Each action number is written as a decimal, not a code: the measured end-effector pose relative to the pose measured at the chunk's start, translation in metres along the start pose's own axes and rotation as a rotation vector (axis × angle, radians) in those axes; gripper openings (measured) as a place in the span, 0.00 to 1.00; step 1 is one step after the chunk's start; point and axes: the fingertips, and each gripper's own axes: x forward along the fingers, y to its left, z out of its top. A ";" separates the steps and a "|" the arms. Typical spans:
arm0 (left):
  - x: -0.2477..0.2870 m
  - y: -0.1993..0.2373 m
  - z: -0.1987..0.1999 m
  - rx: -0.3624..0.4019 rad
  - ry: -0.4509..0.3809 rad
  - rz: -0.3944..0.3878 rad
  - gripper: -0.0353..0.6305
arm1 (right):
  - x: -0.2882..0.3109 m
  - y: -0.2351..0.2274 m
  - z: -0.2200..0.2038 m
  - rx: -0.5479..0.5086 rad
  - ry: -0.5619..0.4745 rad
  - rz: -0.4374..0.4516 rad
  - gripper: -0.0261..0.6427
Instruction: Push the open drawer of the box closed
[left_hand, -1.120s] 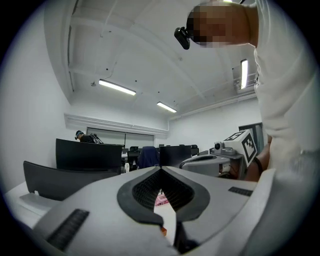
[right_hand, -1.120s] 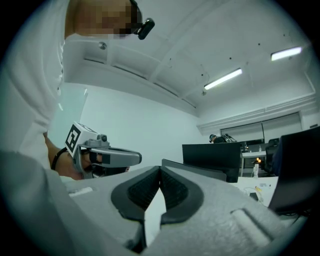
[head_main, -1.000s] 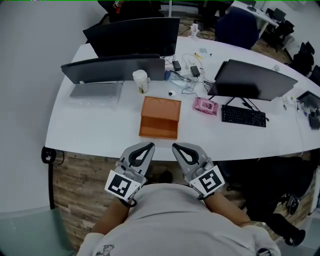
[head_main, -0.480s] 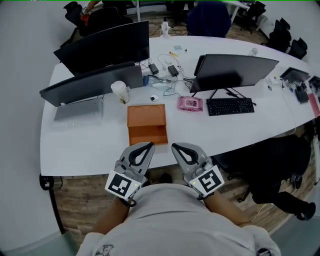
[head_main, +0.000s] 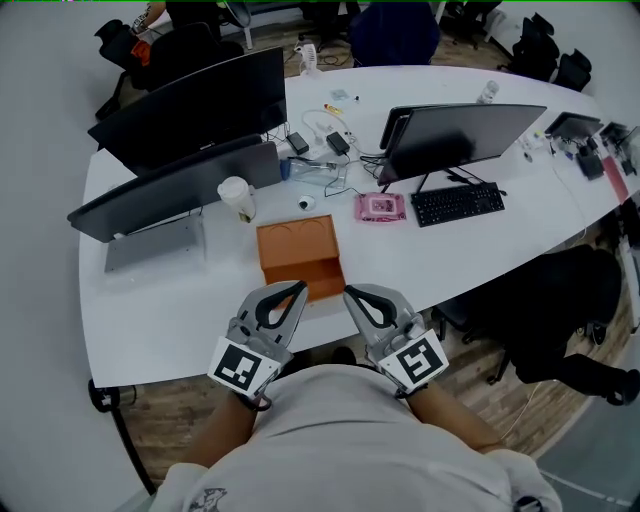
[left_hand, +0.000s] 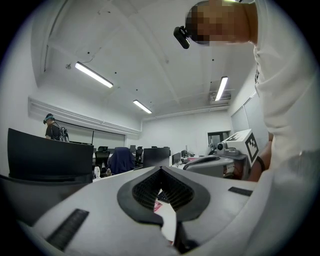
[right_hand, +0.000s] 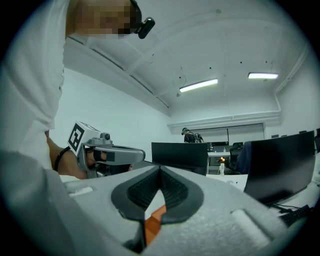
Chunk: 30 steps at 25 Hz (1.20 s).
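An orange box (head_main: 293, 244) sits on the white table (head_main: 180, 310) near its front edge. Its drawer (head_main: 312, 275) is pulled out toward me. My left gripper (head_main: 298, 289) and right gripper (head_main: 349, 292) are held side by side close to my body, both shut and empty, with their tips just short of the drawer front. In the left gripper view the left gripper (left_hand: 161, 169) has its jaws meeting at the tip. In the right gripper view a strip of the orange box (right_hand: 152, 222) shows through the gap below the right gripper (right_hand: 160, 169).
Behind the box stand a paper cup (head_main: 238, 197), a pink pack (head_main: 381, 207), loose cables (head_main: 325, 150), a keyboard (head_main: 457, 203) and three dark monitors (head_main: 465, 128). A black chair (head_main: 565, 300) is at the right below the table edge.
I have moved toward the table and turned. The box has drawn closer to the gripper tips and now lies just past them. Both grippers stay shut.
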 end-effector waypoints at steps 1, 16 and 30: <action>-0.002 0.006 0.000 0.001 0.002 -0.011 0.05 | 0.005 0.001 0.000 -0.001 0.001 -0.012 0.04; -0.034 0.067 0.002 0.011 0.004 -0.174 0.05 | 0.060 0.025 0.002 0.021 0.008 -0.208 0.04; -0.048 0.073 -0.058 -0.049 0.122 -0.257 0.05 | 0.070 0.022 -0.057 0.042 0.105 -0.296 0.04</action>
